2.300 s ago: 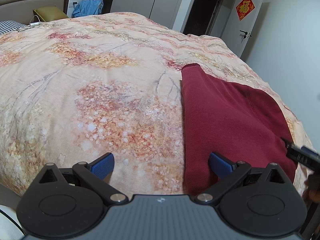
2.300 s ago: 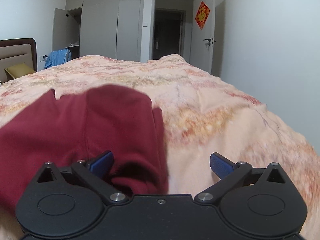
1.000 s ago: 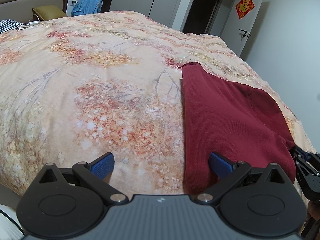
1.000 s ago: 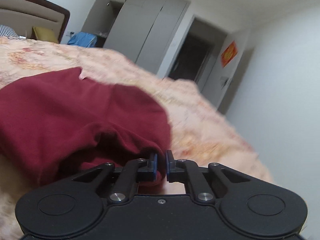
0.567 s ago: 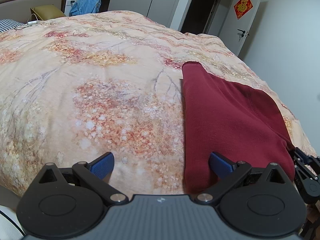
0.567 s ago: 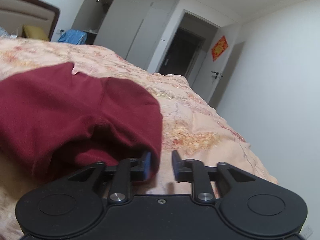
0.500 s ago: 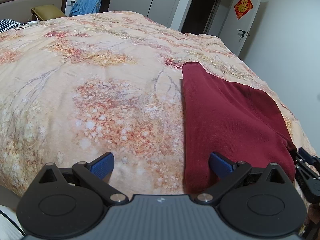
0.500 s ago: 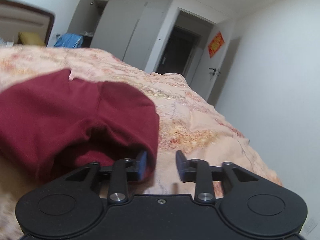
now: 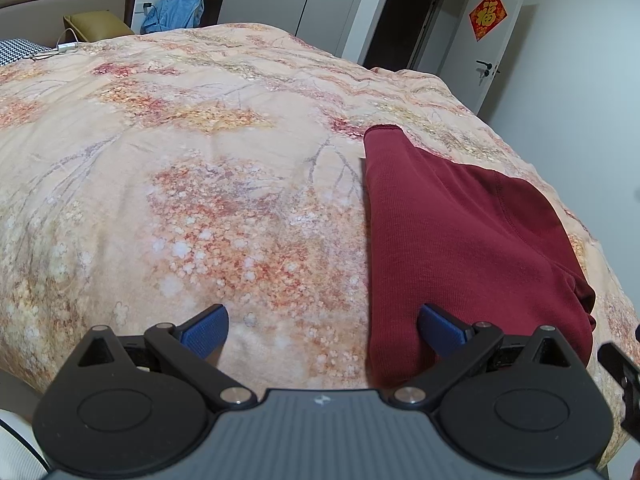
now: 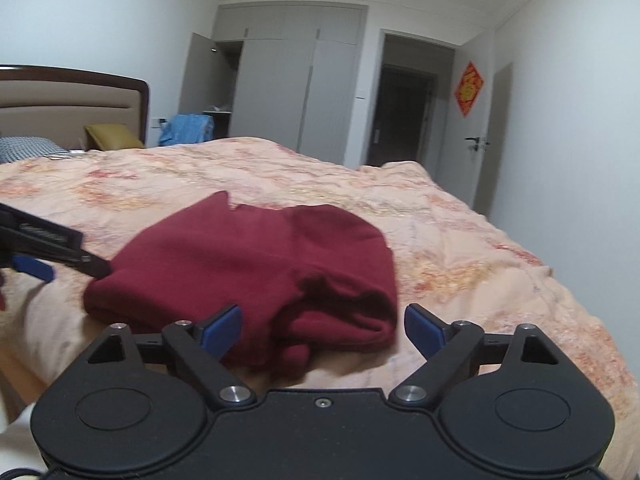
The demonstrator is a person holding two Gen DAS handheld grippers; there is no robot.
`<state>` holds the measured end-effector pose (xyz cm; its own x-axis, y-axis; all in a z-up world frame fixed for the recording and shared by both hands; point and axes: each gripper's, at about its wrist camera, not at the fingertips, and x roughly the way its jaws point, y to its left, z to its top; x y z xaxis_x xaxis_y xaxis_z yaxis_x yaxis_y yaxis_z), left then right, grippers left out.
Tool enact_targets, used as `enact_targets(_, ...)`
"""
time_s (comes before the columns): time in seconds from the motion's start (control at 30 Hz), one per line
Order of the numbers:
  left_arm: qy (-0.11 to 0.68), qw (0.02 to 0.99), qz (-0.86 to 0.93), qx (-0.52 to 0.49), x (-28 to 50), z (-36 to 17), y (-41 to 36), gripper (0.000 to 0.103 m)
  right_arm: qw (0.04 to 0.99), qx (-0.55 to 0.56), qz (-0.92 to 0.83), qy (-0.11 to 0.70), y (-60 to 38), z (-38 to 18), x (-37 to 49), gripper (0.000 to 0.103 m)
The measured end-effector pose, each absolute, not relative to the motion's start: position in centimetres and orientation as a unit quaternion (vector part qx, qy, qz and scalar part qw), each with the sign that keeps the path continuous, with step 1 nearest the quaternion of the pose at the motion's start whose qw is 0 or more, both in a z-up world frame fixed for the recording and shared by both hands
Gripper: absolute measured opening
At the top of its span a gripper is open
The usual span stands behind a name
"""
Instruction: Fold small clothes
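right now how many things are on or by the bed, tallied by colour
dark red: 1, the folded garment
blue: 1, the cloth past the bed
mustard yellow: 1, the cushion
black and white check: 1, the pillow
peach floral: 1, the bedspread
total: 5

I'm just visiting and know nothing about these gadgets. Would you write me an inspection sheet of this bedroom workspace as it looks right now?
Surface: floral bedspread, fairly smooth.
Job's things: dark red garment, folded over, lying near the bed's edge.
Clutter: yellow pillow, checked pillow, blue clothing beyond the bed.
Grippers: left tool open, one finger over the garment's edge, nothing gripped; right tool has just been opening, jaws wide, the garment's near fold lying loose between them.
Cables: white cable by the pillows.
Surroundings: headboard, grey wardrobe, dark doorway, red door decoration.
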<state>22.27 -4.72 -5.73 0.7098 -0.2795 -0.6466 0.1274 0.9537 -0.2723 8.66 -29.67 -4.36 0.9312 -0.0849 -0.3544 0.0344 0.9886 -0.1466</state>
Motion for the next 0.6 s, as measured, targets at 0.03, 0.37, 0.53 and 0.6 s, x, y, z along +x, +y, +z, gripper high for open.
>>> enact_targets(0.03,0.364,0.919,-0.111,-0.104,22.3,-5.7,-4.7,0.103,0.980,-0.069,-0.022,0.184,-29.4,-4.5,8.5,0.090)
enact_targets(0.37,0.365,0.918,-0.111,-0.105,22.2,-5.7,-4.7,0.103,0.971,-0.091,0.018,0.221,-27.4,-6.8,9.9,0.010)
enact_targets(0.53,0.366,0.918,-0.111,-0.104,22.2,-5.7,-4.7,0.103,0.970,-0.117,-0.011,0.215,-26.8,-6.8,9.7,0.007)
enact_targets(0.6,0.369,0.917,-0.114,-0.103,22.1,-5.6,-4.7,0.103,0.971,-0.119,-0.026,0.208,-27.1,-6.5,9.5,0.006)
